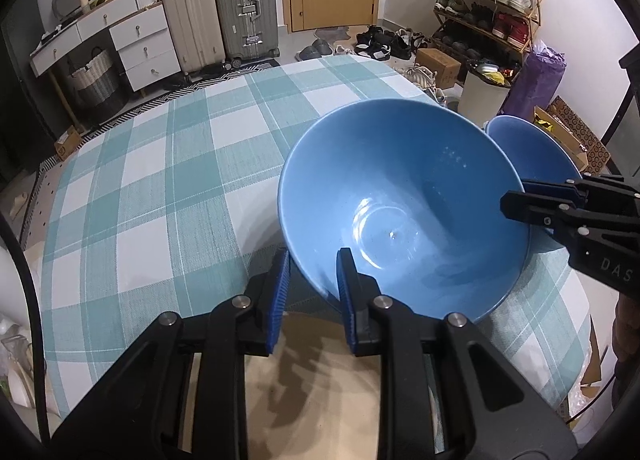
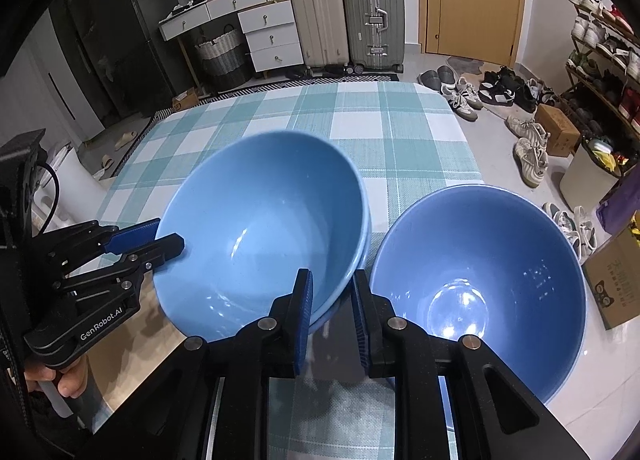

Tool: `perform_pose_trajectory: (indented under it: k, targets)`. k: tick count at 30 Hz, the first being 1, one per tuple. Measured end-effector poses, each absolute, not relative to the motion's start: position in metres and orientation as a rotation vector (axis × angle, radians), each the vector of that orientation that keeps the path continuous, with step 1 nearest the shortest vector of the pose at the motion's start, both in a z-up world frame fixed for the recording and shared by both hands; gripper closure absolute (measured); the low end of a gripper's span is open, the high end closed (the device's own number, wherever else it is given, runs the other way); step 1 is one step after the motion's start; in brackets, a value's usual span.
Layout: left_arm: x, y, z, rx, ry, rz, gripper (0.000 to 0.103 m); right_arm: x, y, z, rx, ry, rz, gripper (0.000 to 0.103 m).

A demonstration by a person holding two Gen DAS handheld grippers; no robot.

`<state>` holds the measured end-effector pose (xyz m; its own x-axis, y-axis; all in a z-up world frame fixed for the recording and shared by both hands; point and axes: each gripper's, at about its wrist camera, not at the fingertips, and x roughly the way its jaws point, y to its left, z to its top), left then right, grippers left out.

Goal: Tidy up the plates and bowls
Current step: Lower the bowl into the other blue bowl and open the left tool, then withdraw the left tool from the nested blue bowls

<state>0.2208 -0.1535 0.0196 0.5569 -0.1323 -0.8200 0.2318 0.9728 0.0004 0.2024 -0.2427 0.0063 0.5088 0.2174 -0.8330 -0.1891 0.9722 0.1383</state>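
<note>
My left gripper (image 1: 313,260) pinches the near rim of a big shiny blue bowl (image 1: 404,200), tipped up over the teal and white checked tablecloth (image 1: 160,188). My right gripper (image 2: 331,284) pinches that bowl's other rim. A second blue bowl (image 2: 480,284) sits just beside it.

My left gripper (image 1: 313,280) pinches the near rim of 1 big blue bowl (image 1: 404,208), tilted over the checked tablecloth (image 1: 160,188). My right gripper (image 1: 516,202) clamps its right rim. A second bowl (image 1: 532,152) sits just behind.
</note>
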Motion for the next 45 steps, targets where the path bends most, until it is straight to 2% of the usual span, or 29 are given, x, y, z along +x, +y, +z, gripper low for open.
perform_pose_trajectory:
  k: [9,11,12,13,17,18,19,20,22,24,27,28,45]
  targets:
    - [0.215,-0.150,0.024,0.099,0.960,-0.220,0.077,0.196,-0.252,0.015,0.045,0.988,0.238,0.078]
    - [0.213,-0.148,0.026,0.087,0.965,-0.221,0.070,0.193,-0.254,0.018,0.049,0.975,0.234,0.068]
    - [0.212,-0.147,0.027,0.076,0.967,-0.226,0.067,0.192,-0.256,0.020,0.054,0.964,0.234,0.060]
    - [0.209,-0.147,0.029,0.064,0.965,-0.235,0.061,0.190,-0.258,0.023,0.065,0.954,0.240,0.052]
    - [0.202,-0.145,0.039,0.024,0.953,-0.253,0.040,0.185,-0.264,0.032,0.093,0.928,0.243,0.036]
    - [0.199,-0.146,0.042,0.021,0.948,-0.255,0.036,0.183,-0.267,0.035,0.102,0.914,0.242,0.029]
    - [0.197,-0.146,0.045,0.019,0.942,-0.256,0.028,0.180,-0.269,0.038,0.108,0.903,0.238,0.021]
    - [0.195,-0.147,0.048,0.017,0.933,-0.257,0.024,0.178,-0.271,0.041,0.113,0.897,0.234,0.017]
    - [0.191,-0.147,0.054,0.015,0.921,-0.263,0.023,0.174,-0.275,0.048,0.121,0.881,0.226,0.009]
    - [0.188,-0.149,0.059,0.014,0.916,-0.265,0.020,0.169,-0.279,0.054,0.124,0.866,0.213,0.005]
    - [0.181,-0.154,0.068,0.007,0.905,-0.274,0.008,0.162,-0.286,0.062,0.138,0.848,0.194,0.002]
    - [0.178,-0.156,0.070,0.004,0.901,-0.281,0.001,0.159,-0.289,0.065,0.143,0.841,0.188,0.002]
    - [0.139,-0.225,0.086,0.025,0.894,-0.400,0.001,0.111,-0.353,0.088,0.219,0.771,0.101,0.001]
